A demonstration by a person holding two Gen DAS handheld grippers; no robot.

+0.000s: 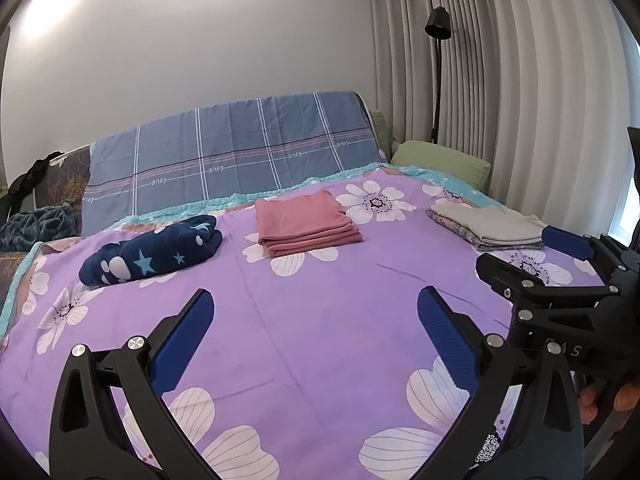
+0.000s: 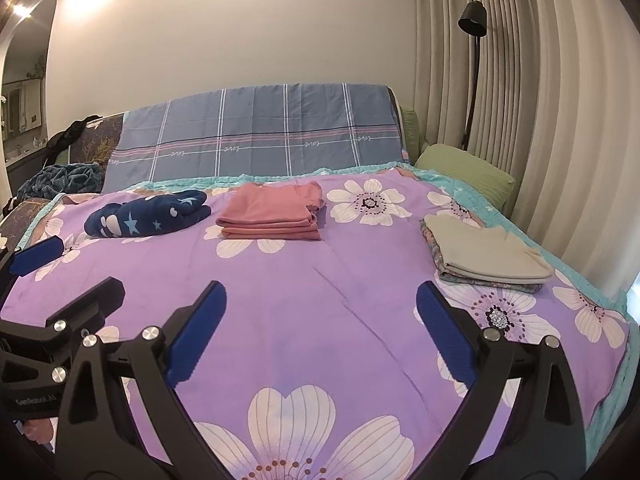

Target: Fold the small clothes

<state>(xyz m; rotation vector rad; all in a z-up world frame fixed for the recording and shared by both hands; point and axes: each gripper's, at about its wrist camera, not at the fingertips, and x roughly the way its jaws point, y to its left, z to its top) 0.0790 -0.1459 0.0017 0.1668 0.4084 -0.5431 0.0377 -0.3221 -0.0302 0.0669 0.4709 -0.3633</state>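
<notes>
A folded pink garment (image 1: 308,224) (image 2: 272,214) lies in the middle of the purple floral bedspread (image 1: 320,320) (image 2: 320,300). A navy star-patterned garment (image 1: 154,250) (image 2: 150,212) lies bunched to its left. A stack with a folded beige garment (image 1: 492,224) (image 2: 486,258) on top lies at the right. My left gripper (image 1: 316,300) is open and empty above the bedspread. My right gripper (image 2: 322,294) is open and empty too; it shows in the left wrist view (image 1: 532,256) beside the beige stack. The left gripper shows at the left edge of the right wrist view (image 2: 68,268).
A blue plaid cloth (image 1: 240,156) (image 2: 264,132) covers the headboard. A green pillow (image 1: 444,162) (image 2: 468,172) lies at the far right corner. A black floor lamp (image 1: 438,28) (image 2: 474,20) stands by the curtains (image 1: 520,80). A dark blue blanket (image 1: 38,224) (image 2: 60,178) is heaped at the far left.
</notes>
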